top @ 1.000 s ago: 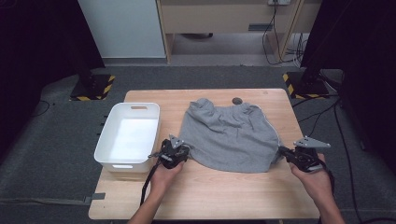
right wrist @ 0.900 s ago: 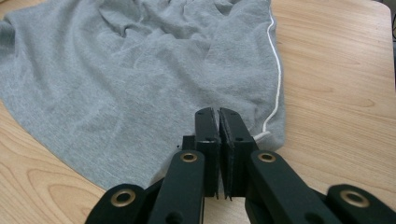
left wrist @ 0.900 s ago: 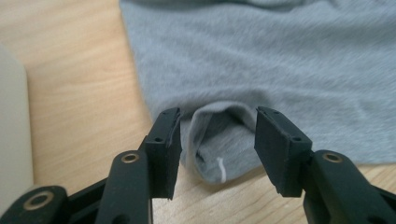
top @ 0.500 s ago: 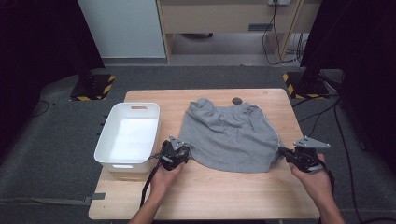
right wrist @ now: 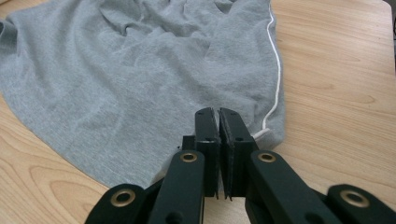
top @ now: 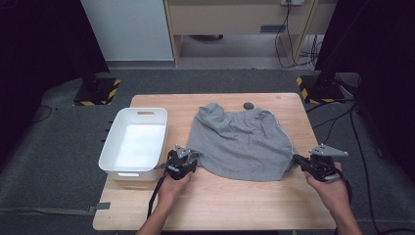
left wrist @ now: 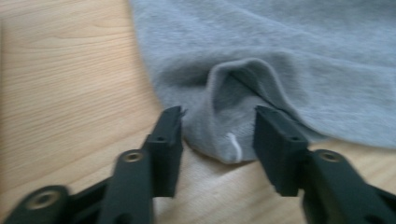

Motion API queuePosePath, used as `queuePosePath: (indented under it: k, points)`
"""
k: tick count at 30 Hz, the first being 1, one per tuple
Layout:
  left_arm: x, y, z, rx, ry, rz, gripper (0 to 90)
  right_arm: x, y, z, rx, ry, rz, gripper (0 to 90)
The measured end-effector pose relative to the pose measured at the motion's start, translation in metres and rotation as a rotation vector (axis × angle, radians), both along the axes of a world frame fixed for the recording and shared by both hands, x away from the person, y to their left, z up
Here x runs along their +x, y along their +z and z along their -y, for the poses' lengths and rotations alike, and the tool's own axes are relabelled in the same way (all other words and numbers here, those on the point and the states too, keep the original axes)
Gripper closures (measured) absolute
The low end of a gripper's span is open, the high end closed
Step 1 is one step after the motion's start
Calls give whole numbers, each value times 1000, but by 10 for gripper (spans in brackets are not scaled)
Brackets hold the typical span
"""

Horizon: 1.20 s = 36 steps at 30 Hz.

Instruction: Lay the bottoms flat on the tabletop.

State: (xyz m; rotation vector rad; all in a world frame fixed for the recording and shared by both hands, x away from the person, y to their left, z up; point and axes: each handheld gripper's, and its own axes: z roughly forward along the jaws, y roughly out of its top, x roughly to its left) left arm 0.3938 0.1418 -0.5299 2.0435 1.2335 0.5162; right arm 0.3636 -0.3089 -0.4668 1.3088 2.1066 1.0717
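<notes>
Grey shorts (top: 242, 139) lie spread flat on the wooden table (top: 235, 200), waistband at the far side. My left gripper (top: 193, 159) is at their near left corner. In the left gripper view (left wrist: 218, 116) its jaws stand apart on either side of a raised fold of the hem (left wrist: 224, 135), and they have just been closing on it. At the near right corner my right gripper (top: 295, 159) is shut, with the hem edge by the white side stripe (right wrist: 275, 79) pinched between the jaws (right wrist: 218, 114).
A white plastic bin (top: 142, 110) stands at the table's left edge, close beside my left hand. A small dark round object (top: 248, 105) lies near the far edge behind the shorts. Bare wood runs along the near side.
The left gripper has shifted a little at the shorts' near left corner. The right hand and the shorts have kept still.
</notes>
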Motion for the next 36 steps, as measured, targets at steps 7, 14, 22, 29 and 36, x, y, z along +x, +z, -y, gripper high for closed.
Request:
queuePosePath:
  k: [7,14,22,29,36]
  points:
    - [1,7,6,14,-43,-28,825,-1,-3,3,5,-4,-1,872]
    - [-12,30,0,-18,-43,28,835,-8,-2,19,24,-37,11,872]
    - [-25,45,-11,20,-50,52,836,-26,-5,52,38,-100,13,874]
    - [-18,46,-10,32,-51,50,837,-38,-5,68,28,-137,23,875]
    - [-21,53,-9,24,-82,45,839,-48,-4,79,34,-156,24,875]
